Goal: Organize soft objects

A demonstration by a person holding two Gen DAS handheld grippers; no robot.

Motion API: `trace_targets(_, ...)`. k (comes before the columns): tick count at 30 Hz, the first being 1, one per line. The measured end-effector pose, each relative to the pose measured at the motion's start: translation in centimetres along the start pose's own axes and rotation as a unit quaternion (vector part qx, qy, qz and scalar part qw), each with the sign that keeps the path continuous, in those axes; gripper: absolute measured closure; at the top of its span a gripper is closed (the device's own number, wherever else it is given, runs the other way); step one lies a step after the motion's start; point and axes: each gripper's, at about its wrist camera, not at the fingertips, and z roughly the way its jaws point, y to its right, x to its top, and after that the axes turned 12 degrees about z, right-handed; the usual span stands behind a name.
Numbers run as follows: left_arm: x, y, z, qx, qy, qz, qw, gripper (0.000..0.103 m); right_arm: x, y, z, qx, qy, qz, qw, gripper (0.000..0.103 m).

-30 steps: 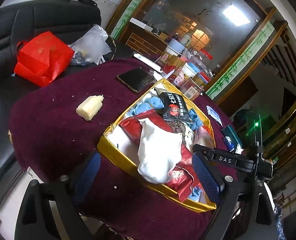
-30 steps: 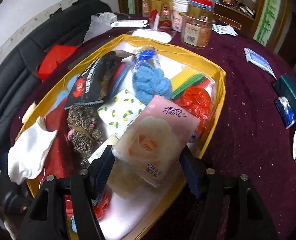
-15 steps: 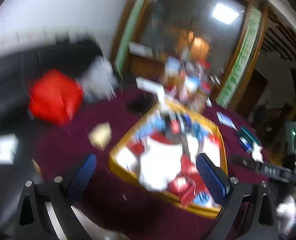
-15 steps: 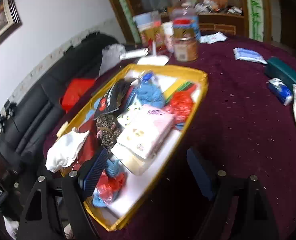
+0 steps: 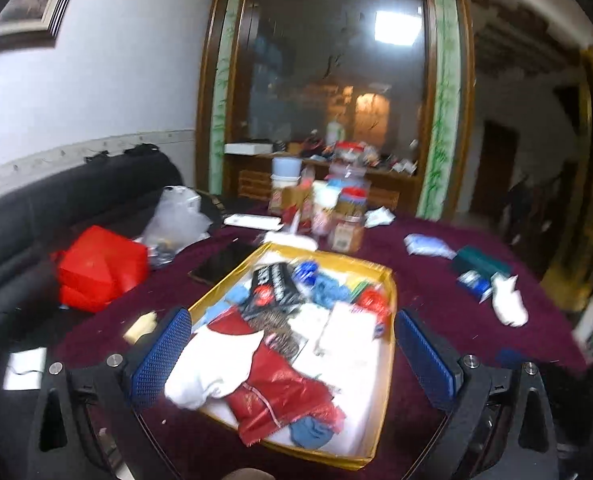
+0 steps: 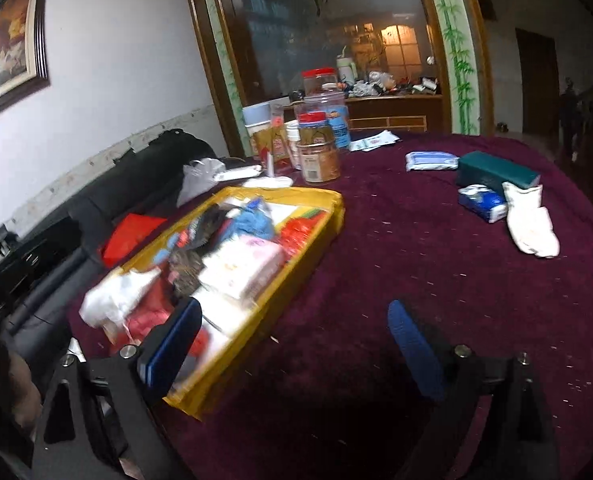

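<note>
A gold tray (image 5: 392, 292) on the maroon tablecloth holds a white cloth (image 5: 212, 364), a red plastic bag (image 5: 280, 392), a blue knit piece (image 5: 328, 290), a black snack packet (image 5: 270, 284) and a pink tissue pack (image 6: 244, 264). My left gripper (image 5: 294, 356) hangs open above the tray's near end and holds nothing. My right gripper (image 6: 292, 346) is back from the tray (image 6: 328, 200), over bare cloth beside its near right corner. Its jaws are opening with nothing between them. A white sock (image 6: 530, 224) lies loose at the table's right.
Jars and tins (image 6: 318, 152) crowd behind the tray. A teal box (image 6: 496, 170) and two blue tissue packs (image 6: 482, 200) lie near the sock. A phone (image 5: 224, 262), a yellow sponge (image 5: 140, 324) and a red bag (image 5: 96, 268) sit to the left, by a black sofa.
The right gripper let go of the pink tissue pack, which now lies in the tray. Both grippers drew back and rose from the tray, and the right jaws spread wider.
</note>
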Motion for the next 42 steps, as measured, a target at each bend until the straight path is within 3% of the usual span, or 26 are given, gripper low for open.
trace_targets(2,-0.4,1.1,0.5,0.03,-0.026,0.014,0.9991,0.001,-0.6,0.5,-0.3,-0.014,0.004,-0.011,1.0,0.008)
trace_targets(9,-1.4,1.9,1.1,0.024,-0.074,0.005,0.997,0.001,-1.5,0.9,-0.4,-0.032,0.003,-0.041,0.999,0.008)
trace_targets(33,-3.7,-1.9,3.4,0.026,-0.119,-0.033,0.9921,0.001,-4.0,-3.6,1.7,-0.044,-0.033,-0.12,0.991,0.008)
trace_targets(42,-4.1,-3.1,3.5,0.01,-0.12,-0.053,0.9913,0.001,-4.4,-4.8,2.1,-0.049,-0.043,-0.137,0.988,0.008)
